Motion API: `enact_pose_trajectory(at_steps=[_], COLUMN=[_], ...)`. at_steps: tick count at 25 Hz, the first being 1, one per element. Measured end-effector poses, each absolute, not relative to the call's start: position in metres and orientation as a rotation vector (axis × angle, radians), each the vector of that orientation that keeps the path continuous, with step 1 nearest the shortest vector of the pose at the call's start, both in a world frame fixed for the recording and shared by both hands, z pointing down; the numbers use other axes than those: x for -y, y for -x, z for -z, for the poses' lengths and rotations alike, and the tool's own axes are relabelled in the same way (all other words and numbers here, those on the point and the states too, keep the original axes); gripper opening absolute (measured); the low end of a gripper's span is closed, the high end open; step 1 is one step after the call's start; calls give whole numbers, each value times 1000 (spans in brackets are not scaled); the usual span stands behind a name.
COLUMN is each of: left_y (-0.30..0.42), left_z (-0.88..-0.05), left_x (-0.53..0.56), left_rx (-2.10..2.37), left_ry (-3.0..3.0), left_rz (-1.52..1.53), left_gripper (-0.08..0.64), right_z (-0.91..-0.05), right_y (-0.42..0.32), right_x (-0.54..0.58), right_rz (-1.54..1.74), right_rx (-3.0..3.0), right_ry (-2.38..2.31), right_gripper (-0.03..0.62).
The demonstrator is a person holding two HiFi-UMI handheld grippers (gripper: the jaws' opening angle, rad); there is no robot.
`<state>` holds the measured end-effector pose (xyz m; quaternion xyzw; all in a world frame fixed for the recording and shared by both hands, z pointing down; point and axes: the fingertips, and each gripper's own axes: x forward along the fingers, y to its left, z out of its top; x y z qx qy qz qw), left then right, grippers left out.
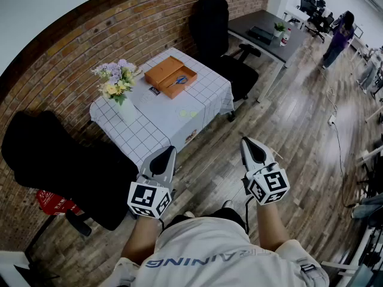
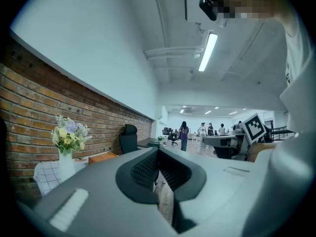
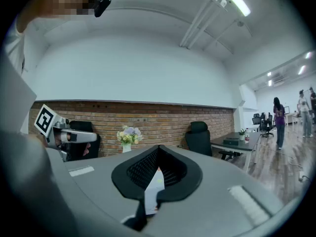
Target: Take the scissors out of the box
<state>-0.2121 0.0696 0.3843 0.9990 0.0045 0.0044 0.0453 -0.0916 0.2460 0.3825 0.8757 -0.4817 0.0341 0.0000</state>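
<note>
scissors (image 1: 178, 81), blue-handled, lying inside the open orange box (image 1: 160, 70), in the part toward 4 o'clock; nothing touches them. the box sits on the table (image 1: 149, 127), which is draped in a white grid-pattern cloth, near the table's 1 o'clock corner. a small dark card (image 1: 154, 91) lies on the cloth just beside the box at 7 o'clock. a white vase of flowers (image 1: 115, 82), yellow and pale purple, stands upright at 9 o'clock of the box, apart from it. the brick wall (image 1: 72, 58) runs behind the table from 8 o'clock round to 1 o'clock. one black office chair (image 1: 210, 26) stands at 1 o'clock of the table, a second black chair (image 1: 57, 160) at 8 o'clock. a dark desk (image 1: 263, 31) lies further out at 2 o'clock, and a person (image 1: 340, 37) in purple stands on the wood floor (image 1: 287, 118) beyond it. left gripper (image 1: 169, 152) and right gripper (image 1: 246, 141) are held level over the floor at 6 o'clock of the table, well apart from the box, both pointing roughly toward 12 o'clock. left gripper view: jaws clenched, pads together, nothing between them. right gripper view: jaws clenched tip to tip, empty; the flowers and the brick wall show beyond them.
</note>
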Motion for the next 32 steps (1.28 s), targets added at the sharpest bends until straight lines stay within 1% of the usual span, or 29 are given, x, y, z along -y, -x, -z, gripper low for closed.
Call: enact_pose_trajectory(at_steps=[21,26,32], left_y=[222,208,176], left_z=[-396,-406,-405], left_x=[-67,-60,-43], left_rx=[-40,-24,55], left_ry=[-3022,-3002,-3006], left_rz=[-40,-66,-92], left_gripper=[2,2,2], right_z=[-387,-393,-401], right_y=[99,81,37], right_x=[-245,-243,-224], right_rz=[-113,-142,-183], right_rx=[1485,1489,1535], right_ry=[-2756,-2760,-2729], right_gripper=[14,15,15])
